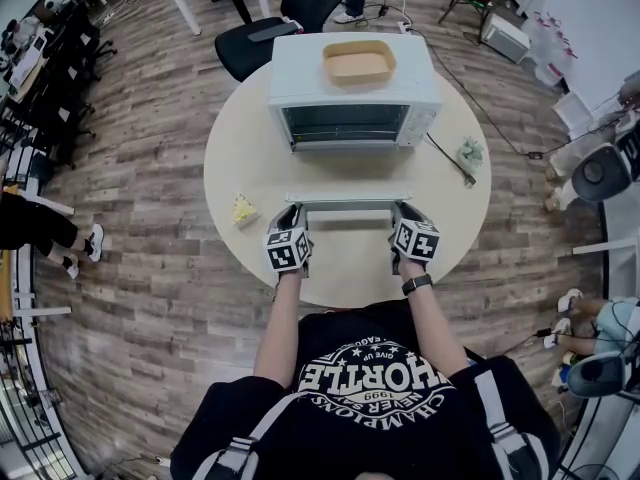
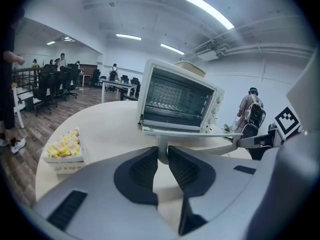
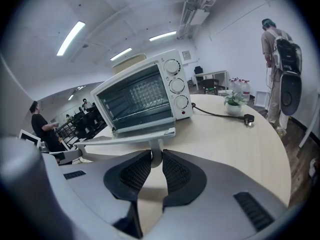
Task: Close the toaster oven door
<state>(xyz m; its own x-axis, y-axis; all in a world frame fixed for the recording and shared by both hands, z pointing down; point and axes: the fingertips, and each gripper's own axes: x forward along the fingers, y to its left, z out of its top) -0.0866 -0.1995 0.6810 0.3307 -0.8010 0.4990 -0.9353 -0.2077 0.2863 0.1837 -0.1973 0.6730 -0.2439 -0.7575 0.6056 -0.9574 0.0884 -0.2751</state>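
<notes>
Surface: a round pale table (image 1: 240, 158) on a wood-plank floor in an open office, as my head view shows it from above.
Toaster oven (image 1: 350, 93): white, on the far half of the table, its mouth facing me and its knobs on the right of its front.
Door (image 1: 348, 176): swung down from the bottom of the oven front and lying roughly level, reaching toward me over the table (so the oven is open).
Door handle (image 1: 348, 200): a pale bar along the door's near edge, carried on two short posts.
Left gripper (image 1: 292, 213): clenched on the handle's left post; in the left gripper view my pads (image 2: 145, 169) press on it from both sides.
Right gripper (image 1: 405, 213): clenched the same way on the right post, which stands pinched between the jaws in the right gripper view (image 3: 156, 156).
Tray (image 1: 358, 63): tan, on top of the oven.
Snack box (image 1: 244, 210): yellow contents, on the table just left of my left gripper.
Small plant (image 1: 470, 152): near the table's right edge, with a black cord (image 1: 450, 160) running past it.
Office chair (image 1: 260, 43): black, behind the table.
</notes>
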